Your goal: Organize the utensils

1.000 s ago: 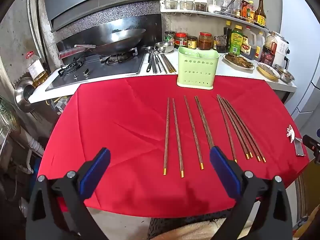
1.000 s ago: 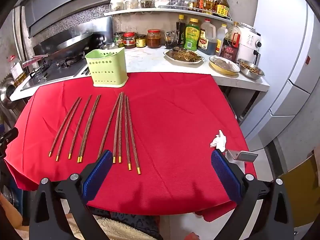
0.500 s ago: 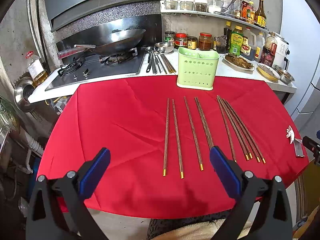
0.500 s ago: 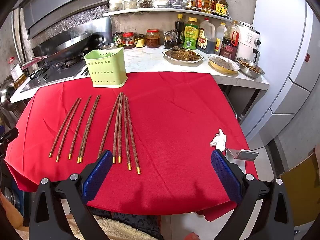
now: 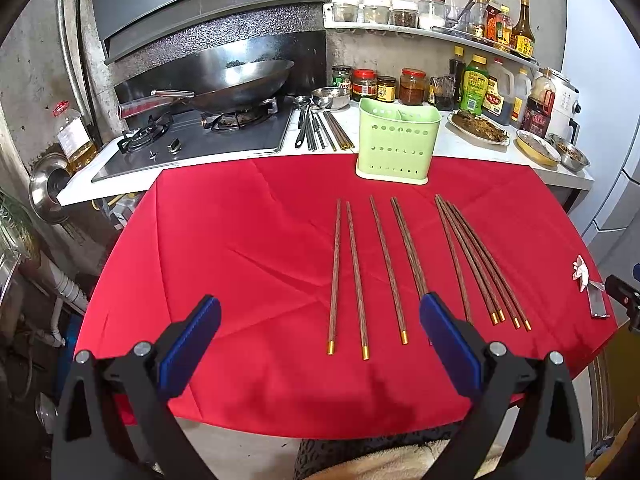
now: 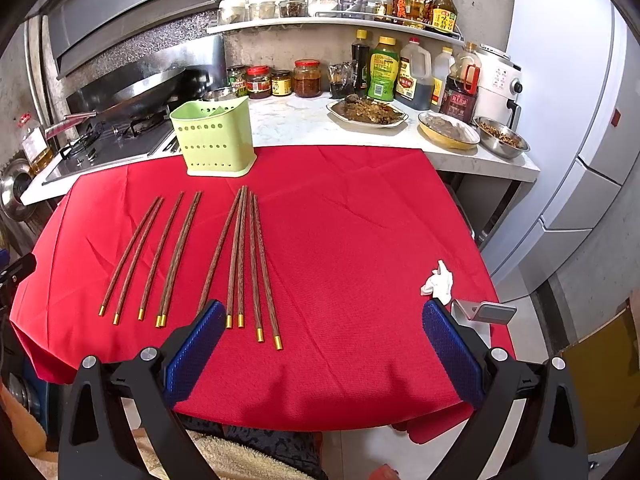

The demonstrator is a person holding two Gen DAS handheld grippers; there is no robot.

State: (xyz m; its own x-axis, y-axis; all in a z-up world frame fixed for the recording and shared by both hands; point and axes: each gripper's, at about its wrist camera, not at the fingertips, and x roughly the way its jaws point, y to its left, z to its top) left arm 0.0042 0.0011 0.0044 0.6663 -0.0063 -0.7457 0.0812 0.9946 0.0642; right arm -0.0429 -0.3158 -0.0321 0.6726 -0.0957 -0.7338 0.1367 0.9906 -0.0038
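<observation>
red tablecloth, loose chopsticks

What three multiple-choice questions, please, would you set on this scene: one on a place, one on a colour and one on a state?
1. Where does the green holder stand?
A. On the stove
B. On the far edge of the red cloth
C. On the wall shelf

2. What colour are the near tips of the chopsticks?
A. Gold
B. White
C. Blue

3. How are the left gripper and right gripper?
A. Both shut on chopsticks
B. One open, one shut
C. Both open and empty

Key: 1B, its base sits on the cloth beyond the chopsticks; 2A, each visible end is capped in gold; 3C, the jaws stand wide apart, holding nothing.
</observation>
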